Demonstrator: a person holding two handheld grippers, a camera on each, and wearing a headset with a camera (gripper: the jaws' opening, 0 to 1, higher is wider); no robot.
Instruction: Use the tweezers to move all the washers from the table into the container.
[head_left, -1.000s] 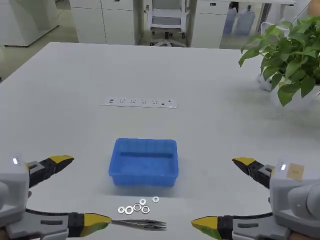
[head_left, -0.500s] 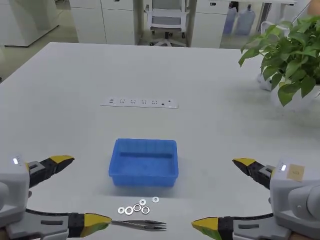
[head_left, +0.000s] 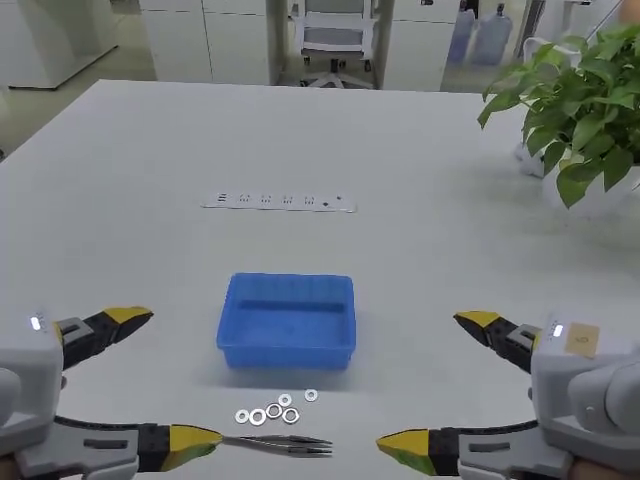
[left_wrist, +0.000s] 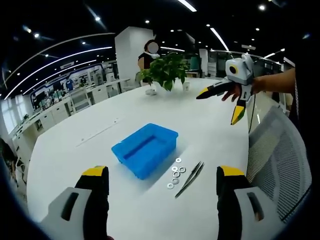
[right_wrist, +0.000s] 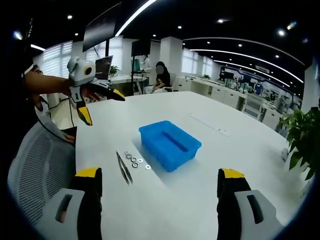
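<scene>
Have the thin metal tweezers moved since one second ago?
No. The thin metal tweezers lie as before, nearer the person than the small silver washers by the blue plastic container.

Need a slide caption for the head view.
Left gripper and right gripper, both open, flank the blue container; washers and tweezers lie on the table nearer the camera.

White power strip (head_left: 279, 203) flat on the white table (head_left: 440, 190), leafy potted plant (head_left: 575, 105) near its right edge, office chair (head_left: 335, 38) and white cabinets (head_left: 205, 40) beyond
</scene>
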